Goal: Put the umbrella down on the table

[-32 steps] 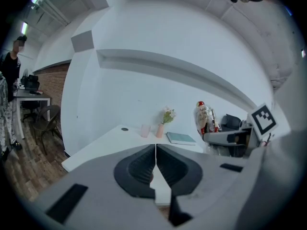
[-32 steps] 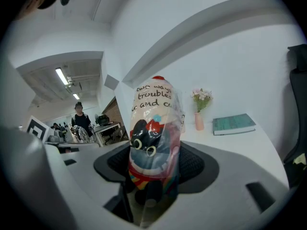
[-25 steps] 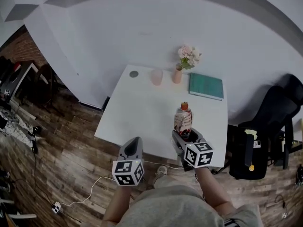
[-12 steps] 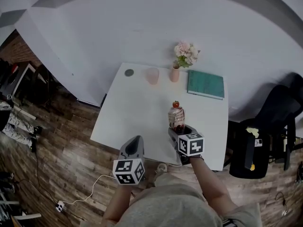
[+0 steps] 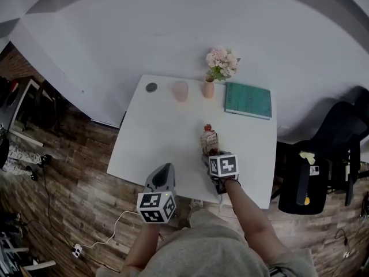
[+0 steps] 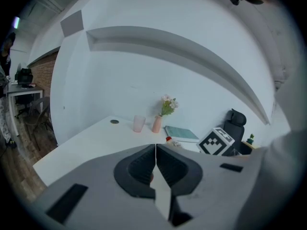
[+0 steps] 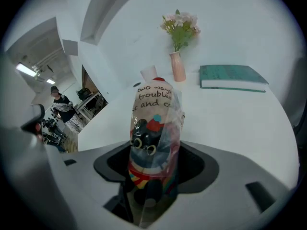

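Observation:
A folded umbrella (image 5: 209, 140) in a printed clear sleeve with a red tip stands upright in my right gripper (image 5: 209, 156), over the near right part of the white table (image 5: 151, 136). In the right gripper view the umbrella (image 7: 153, 138) fills the space between the jaws, and my right gripper (image 7: 153, 164) is shut on its lower end. My left gripper (image 5: 164, 175) hangs off the table's front edge, over the wooden floor. In its own view my left gripper (image 6: 155, 152) has its jaws pressed together with nothing between them.
Along the table's back edge stand a small dark disc (image 5: 151, 87), a pink cup (image 5: 180, 90), a vase with flowers (image 5: 210, 87) and a teal book (image 5: 248, 100). A black chair (image 5: 326, 154) is at the right. A white cable (image 5: 109, 238) lies on the floor.
My right gripper has carried the umbrella forward, further in over the table. My left gripper has stayed at the front edge.

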{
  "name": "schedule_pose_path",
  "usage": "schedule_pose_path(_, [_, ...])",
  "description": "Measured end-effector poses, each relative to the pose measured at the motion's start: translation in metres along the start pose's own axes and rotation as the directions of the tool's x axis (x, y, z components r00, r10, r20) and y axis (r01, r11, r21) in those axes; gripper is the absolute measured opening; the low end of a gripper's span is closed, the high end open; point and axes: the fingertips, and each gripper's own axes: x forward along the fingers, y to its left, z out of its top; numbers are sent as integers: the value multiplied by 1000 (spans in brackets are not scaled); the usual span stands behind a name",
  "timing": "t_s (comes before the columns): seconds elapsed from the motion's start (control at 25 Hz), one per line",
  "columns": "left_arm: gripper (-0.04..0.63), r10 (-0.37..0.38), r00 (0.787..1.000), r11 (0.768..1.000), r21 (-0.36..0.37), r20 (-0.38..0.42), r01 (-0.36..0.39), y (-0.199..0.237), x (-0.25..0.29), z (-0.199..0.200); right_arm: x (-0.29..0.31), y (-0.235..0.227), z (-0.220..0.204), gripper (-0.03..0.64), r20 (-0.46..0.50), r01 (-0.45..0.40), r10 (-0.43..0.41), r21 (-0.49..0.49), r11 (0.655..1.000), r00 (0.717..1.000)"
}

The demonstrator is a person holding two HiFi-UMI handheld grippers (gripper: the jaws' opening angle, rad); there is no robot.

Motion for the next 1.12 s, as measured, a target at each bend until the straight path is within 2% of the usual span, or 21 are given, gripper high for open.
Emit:
schedule_pose_path(0.2, [8,-13,1000,1000,2,-3,13,0,15,4,17,-13,-8,268,-84,42,-39,31,999,996])
schedule_pose_path(0.52, [8,-29,1000,1000,-7,-1,29,0,26,8,26,-14,-9,270,-125,54,-53,6,999,991])
schedule_pose_path(0.76, [8,-42,999,999,4,8,42,0,21,7,26,-14,-10,273,-115,48,-47,9,999,992])
schedule_pose_path(0.92, [8,-29,999,999,-35,18,29,3,14,6,26,-16,-9,275,-119,56,-54,13,998,992])
schedule_pose_path(1.12, [8,-15,998,999,-39,55,17,5,-6,15,9,-17,-9,301,-87,86,-83,21,996,993])
